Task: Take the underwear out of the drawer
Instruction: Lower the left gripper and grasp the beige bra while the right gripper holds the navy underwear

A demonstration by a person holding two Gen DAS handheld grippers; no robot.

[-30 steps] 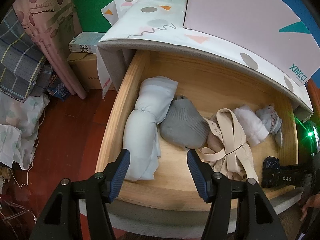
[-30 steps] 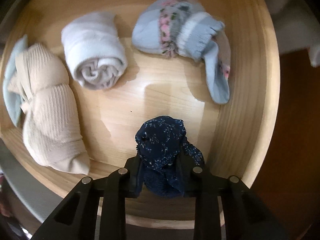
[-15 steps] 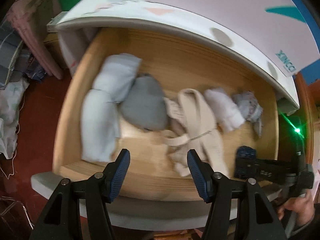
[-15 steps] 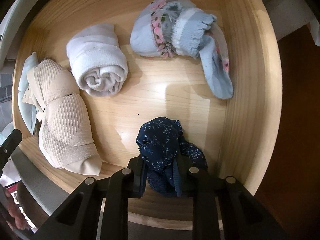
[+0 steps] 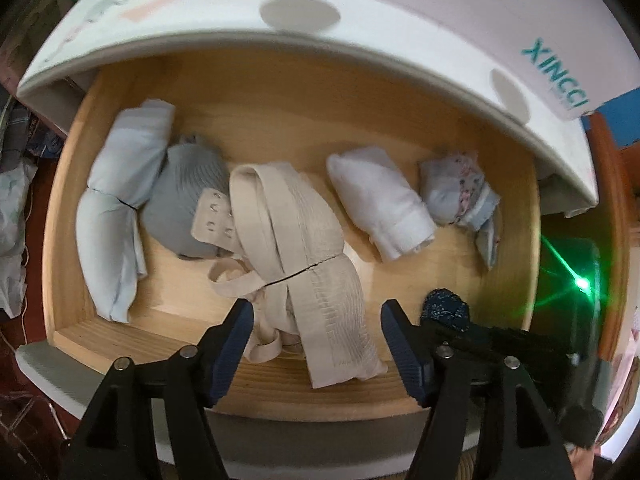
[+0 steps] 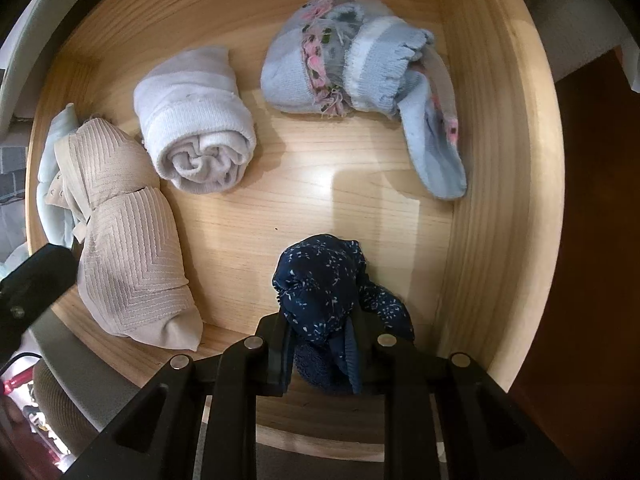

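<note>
An open wooden drawer (image 5: 256,384) (image 6: 500,200) holds several rolled garments. My right gripper (image 6: 324,344) is shut on a navy speckled underwear bundle (image 6: 324,280) (image 5: 446,314) at the drawer's front right corner, held just above the floor. My left gripper (image 5: 316,344) hangs over the front of the drawer, its jaws opening, with the lower end of a beige ribbed bra (image 5: 316,280) (image 6: 128,248) below the gap and untouched. A white roll (image 5: 380,208) (image 6: 196,136) and a pale blue floral roll (image 5: 460,192) (image 6: 352,72) lie further back.
A grey knit bundle (image 5: 188,200) and a light blue folded garment (image 5: 116,208) fill the drawer's left half. A white patterned mat (image 5: 320,20) overhangs the drawer's back. A green light (image 5: 582,282) glows at the right. Dark red floor (image 6: 592,240) lies beyond the drawer's side.
My left gripper has moved right along the drawer and closer, from over the light blue garment to over the beige bra, and its jaws have widened. The right gripper has lifted the navy bundle slightly.
</note>
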